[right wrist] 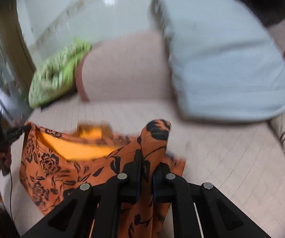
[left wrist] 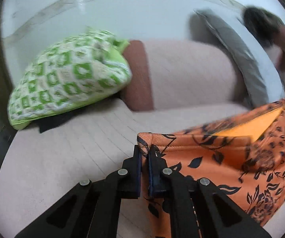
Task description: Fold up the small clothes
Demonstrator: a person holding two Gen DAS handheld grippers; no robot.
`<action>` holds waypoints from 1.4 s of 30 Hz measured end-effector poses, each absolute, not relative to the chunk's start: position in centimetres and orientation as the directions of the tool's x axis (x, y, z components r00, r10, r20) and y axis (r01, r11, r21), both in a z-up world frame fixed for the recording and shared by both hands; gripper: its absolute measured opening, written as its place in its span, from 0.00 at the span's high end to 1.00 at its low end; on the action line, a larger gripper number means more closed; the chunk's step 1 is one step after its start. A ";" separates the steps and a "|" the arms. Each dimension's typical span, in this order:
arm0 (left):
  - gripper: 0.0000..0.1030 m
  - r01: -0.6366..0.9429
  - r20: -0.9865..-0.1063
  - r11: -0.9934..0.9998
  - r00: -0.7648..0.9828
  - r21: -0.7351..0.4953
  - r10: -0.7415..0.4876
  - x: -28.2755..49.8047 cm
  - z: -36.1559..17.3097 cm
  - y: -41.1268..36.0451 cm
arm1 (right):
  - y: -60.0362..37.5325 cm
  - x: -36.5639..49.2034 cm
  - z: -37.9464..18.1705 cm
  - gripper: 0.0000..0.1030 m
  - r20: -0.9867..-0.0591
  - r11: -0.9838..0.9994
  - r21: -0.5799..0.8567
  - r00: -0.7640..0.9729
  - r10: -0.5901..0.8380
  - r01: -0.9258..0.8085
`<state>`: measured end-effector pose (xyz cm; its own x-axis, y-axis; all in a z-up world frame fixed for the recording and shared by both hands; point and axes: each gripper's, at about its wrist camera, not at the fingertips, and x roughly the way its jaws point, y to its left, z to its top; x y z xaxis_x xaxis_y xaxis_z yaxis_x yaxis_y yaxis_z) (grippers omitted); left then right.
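**Orange garment held at two corners above the sofa**

At the far left a green patterned cushion [left wrist: 69, 77] is seen on the pink sofa [left wrist: 190, 73]; the left gripper [left wrist: 144, 154] is clamped on a hemmed corner of the orange floral garment [left wrist: 231, 158]; the right gripper [right wrist: 146, 158] is closed on another bunched edge; a pale blue pillow [right wrist: 221, 59] lies at the right. The cloth is judged thin, light and limp, perhaps slippery; hemmed corners are best taken.

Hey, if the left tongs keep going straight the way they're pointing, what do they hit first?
The left tongs are shut on the orange cloth, which would travel along. Straight ahead lies bare seat, then probably the sofa's pink backrest, near its brown strip. The green pillow sits off to the left. Depth is uncertain.
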<state>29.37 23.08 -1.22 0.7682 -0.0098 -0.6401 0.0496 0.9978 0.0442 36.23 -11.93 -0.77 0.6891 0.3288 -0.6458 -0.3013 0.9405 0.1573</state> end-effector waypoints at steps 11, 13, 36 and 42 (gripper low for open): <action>0.62 -0.058 -0.748 0.965 0.621 0.254 0.234 33.4 -8.0 21.6 | -12.8 40.7 -9.9 0.77 -0.814 0.981 0.121 0.549 0.186 -0.153; 0.48 -0.111 -0.693 0.947 0.656 0.303 0.299 32.5 -6.5 22.1 | -12.5 39.8 -8.0 0.74 -0.784 0.989 0.020 0.612 0.107 -0.146; 0.40 0.047 -0.790 0.999 0.613 0.020 -0.014 20.4 -10.1 15.2 | 3.3 40.6 -9.1 1.00 -0.910 0.903 -0.091 0.403 0.096 -0.421; 0.40 0.053 -0.787 0.998 0.617 0.034 -0.006 20.6 -10.3 15.2 | 0.6 41.4 -6.4 0.75 -0.855 0.927 0.168 0.419 0.306 -0.334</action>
<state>20.60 15.16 -10.27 0.6175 -0.0063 -0.7866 0.0529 0.9980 0.0336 41.36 0.61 -6.42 0.4191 0.3064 -0.8547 -0.3345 0.9272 0.1684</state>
